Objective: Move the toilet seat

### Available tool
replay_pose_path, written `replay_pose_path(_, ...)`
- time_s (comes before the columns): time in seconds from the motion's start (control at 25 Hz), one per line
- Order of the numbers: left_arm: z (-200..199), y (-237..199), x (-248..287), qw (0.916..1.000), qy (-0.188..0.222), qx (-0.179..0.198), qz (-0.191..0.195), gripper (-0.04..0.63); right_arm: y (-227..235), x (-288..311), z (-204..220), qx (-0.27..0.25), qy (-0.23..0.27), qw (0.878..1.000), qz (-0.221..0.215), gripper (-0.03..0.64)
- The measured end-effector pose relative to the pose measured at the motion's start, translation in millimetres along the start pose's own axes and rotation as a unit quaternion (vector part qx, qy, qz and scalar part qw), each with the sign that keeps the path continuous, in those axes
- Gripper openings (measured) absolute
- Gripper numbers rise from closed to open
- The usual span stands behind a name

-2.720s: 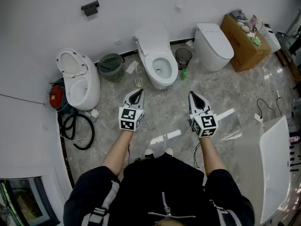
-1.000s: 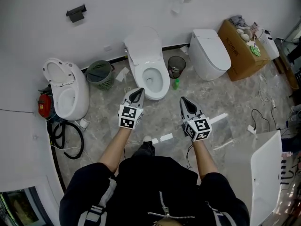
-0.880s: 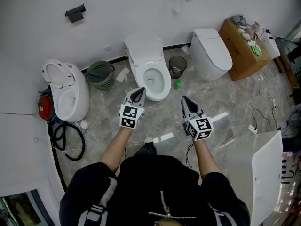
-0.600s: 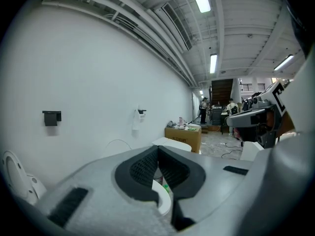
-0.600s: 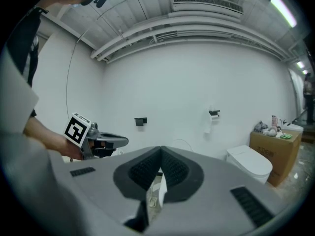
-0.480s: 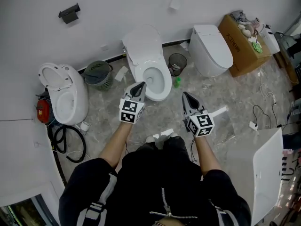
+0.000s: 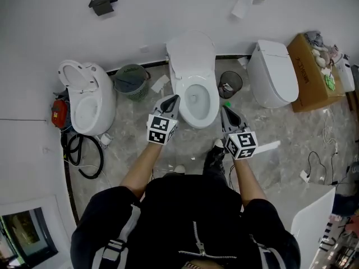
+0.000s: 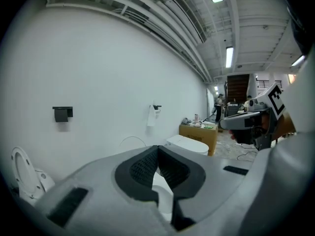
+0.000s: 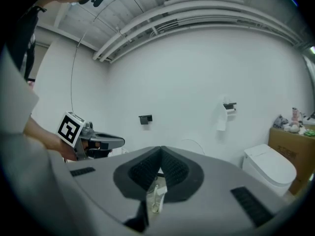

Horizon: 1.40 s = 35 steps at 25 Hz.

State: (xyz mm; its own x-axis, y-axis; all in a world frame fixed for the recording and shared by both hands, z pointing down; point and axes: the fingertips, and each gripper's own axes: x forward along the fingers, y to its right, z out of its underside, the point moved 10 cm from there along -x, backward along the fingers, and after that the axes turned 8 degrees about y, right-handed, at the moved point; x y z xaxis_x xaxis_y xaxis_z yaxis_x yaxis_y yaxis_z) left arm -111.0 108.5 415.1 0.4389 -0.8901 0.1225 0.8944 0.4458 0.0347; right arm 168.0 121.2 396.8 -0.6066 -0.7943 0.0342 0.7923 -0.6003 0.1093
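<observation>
In the head view a white toilet (image 7: 193, 77) stands against the wall with its lid (image 7: 192, 52) raised. The seat ring (image 7: 208, 106) lies around the open bowl. My left gripper (image 7: 174, 98) hovers at the bowl's front left edge, shut and empty. My right gripper (image 7: 224, 109) hovers at the front right edge, also shut and empty. In the left gripper view the closed tips (image 8: 157, 147) point at the wall, with the right gripper (image 8: 246, 122) off to the side. The right gripper view shows its own closed tips (image 9: 160, 149) and the left gripper (image 9: 98, 141).
A second toilet (image 7: 90, 97) with its lid up stands at the left, beside a green basket (image 7: 132, 80) and a black hose (image 7: 84, 156). To the right are a black mesh bin (image 7: 230, 83), a closed toilet (image 7: 275, 72) and a cardboard box (image 7: 314, 72).
The person has stepped closer to the middle toilet. Both grippers now flank the front of its bowl. Both jaws stayed shut.
</observation>
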Motion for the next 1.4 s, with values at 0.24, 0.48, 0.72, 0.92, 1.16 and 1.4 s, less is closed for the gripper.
replay_pose_path(0.24, -3.6, -9.8, 48.4, 0.9973, -0.010, -0.012, -0.071, 0.000, 65.7, 64.8, -5.6, 0.001, -0.019, 0.998, -0.059, 0.003)
replay_pose_path(0.48, -12.3, -5.0, 104.6, 0.9893, -0.028, -0.025, -0.141, 0.000, 138.0, 120.2, -21.1, 0.007, -0.033, 0.992, -0.125, 0.003)
replay_pose_path(0.72, -28.8, 5.7, 143.8, 0.9809, -0.037, -0.024, -0.189, 0.000, 191.6, 159.9, -28.3, 0.016, -0.040, 0.983, -0.176, 0.003)
replay_pose_path(0.92, -31.0, -0.3, 153.2, 0.9779, -0.040, -0.028, -0.203, 0.000, 199.5, 180.4, -23.2, 0.022, -0.038, 0.981, -0.187, 0.003)
replay_pose_path(1.16, -23.7, -17.2, 163.8, 0.9797, -0.046, -0.033, -0.192, 0.000, 197.9, 196.2, -18.5, 0.037, -0.045, 0.981, -0.183, 0.003)
replay_pose_path(1.4, -15.2, -32.6, 173.7, 0.9818, -0.052, -0.040, -0.178, 0.000, 195.9, 205.2, -9.2, 0.036, -0.055, 0.983, -0.173, 0.003)
